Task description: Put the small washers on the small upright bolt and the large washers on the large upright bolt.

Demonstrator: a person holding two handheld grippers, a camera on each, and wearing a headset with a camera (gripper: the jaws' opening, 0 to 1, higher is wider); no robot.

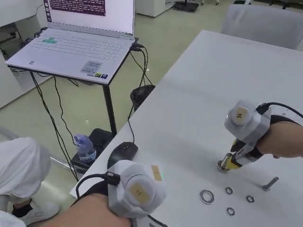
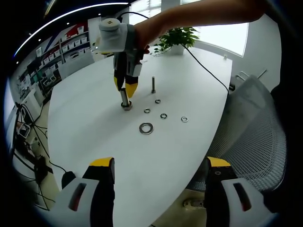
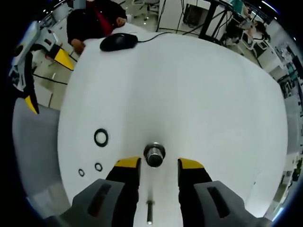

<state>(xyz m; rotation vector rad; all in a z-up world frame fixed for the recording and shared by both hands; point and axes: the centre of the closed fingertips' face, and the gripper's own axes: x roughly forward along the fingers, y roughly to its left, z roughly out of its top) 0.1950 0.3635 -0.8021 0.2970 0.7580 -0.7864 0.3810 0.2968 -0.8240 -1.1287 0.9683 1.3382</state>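
Right gripper view: right hand-held gripper points down, jaws apart astride the large bolt; left hand-held gripper likewise apart.

I see worktop plain white. Right tongs yellow-tipped on black; left tongs same yellow on black, pale grey bases. Large washer, small washers, large bolt, small bolt all silver-grey metal. Mouse black. Laptop white, screen purple.

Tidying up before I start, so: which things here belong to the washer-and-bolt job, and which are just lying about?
For the job: large bolt, small bolt, large washer, small washers.
Lying about: mouse, laptop, water bottle, chair.
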